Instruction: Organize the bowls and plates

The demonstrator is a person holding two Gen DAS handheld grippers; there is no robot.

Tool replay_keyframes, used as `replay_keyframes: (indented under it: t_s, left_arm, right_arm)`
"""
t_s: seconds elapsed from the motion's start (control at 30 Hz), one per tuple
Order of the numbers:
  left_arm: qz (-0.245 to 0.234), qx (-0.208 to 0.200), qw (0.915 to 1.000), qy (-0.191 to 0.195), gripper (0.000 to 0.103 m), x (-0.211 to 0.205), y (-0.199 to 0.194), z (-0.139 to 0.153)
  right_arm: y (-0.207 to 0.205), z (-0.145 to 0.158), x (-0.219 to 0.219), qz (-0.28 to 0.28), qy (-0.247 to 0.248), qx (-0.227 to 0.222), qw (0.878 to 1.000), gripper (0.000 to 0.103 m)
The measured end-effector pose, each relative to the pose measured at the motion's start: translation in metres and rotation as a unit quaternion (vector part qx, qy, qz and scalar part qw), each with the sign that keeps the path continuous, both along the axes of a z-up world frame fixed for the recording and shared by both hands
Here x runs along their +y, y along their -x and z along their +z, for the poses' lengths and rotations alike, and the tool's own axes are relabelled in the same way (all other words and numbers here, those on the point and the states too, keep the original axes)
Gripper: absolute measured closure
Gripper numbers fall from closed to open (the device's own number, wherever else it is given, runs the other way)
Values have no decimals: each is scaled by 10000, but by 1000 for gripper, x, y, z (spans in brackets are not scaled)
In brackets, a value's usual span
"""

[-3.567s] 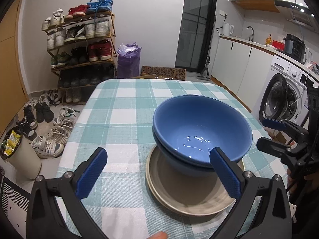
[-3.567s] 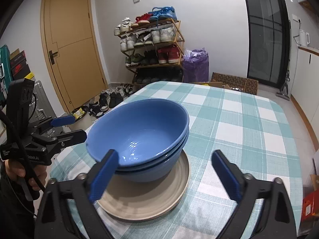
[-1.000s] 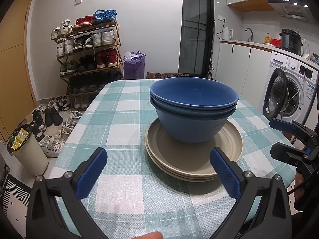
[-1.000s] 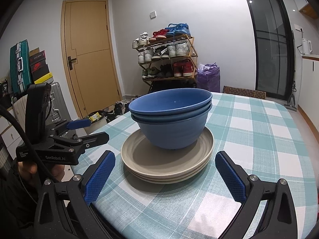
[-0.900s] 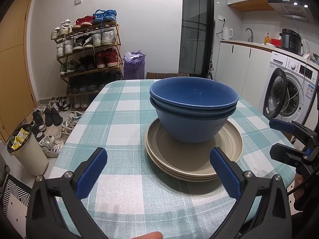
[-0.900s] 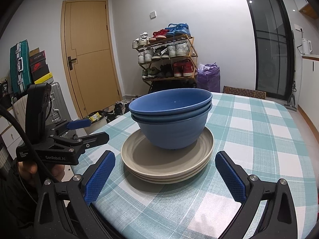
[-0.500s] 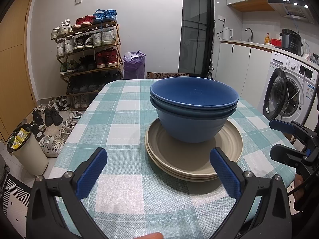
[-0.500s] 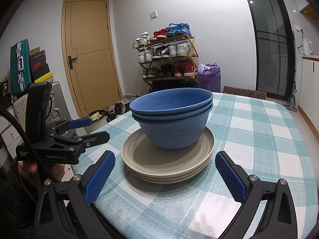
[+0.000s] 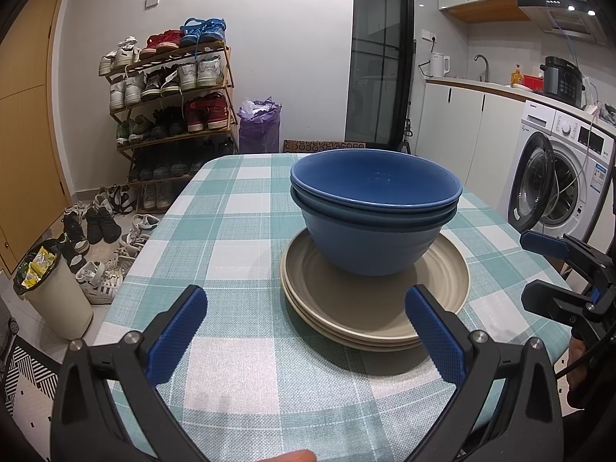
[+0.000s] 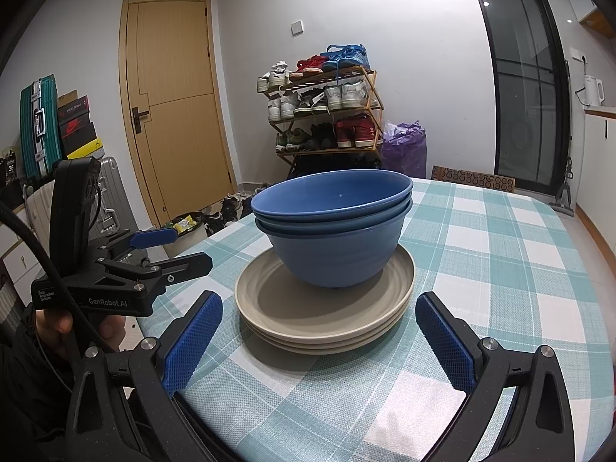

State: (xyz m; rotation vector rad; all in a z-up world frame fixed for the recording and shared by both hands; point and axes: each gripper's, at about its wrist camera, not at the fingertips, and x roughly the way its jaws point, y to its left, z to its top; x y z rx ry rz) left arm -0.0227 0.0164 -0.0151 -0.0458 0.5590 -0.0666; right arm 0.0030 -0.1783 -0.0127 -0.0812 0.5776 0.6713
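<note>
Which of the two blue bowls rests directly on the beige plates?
The lower blue bowl, the slightly darker one; its base touches the top beige plate. The upper blue bowl nests inside it, touching no plate.

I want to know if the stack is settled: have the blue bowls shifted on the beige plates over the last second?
No. The blue bowls sit on the same spot of the beige plates, off-centre toward the far rim, in both views.

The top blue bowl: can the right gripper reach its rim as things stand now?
Probably yes. The right gripper is open and empty, the top blue bowl sits uncovered above the plates, and only bare tablecloth lies between.
</note>
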Motion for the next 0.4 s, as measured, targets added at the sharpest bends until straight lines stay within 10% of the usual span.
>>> replay_keyframes:
  t_s: [0.4]
  left_arm:
    - [-3, 0, 10000, 8, 0, 0, 0, 0]
  right_arm:
    - [0, 0, 0, -1, 1, 4, 10000, 1]
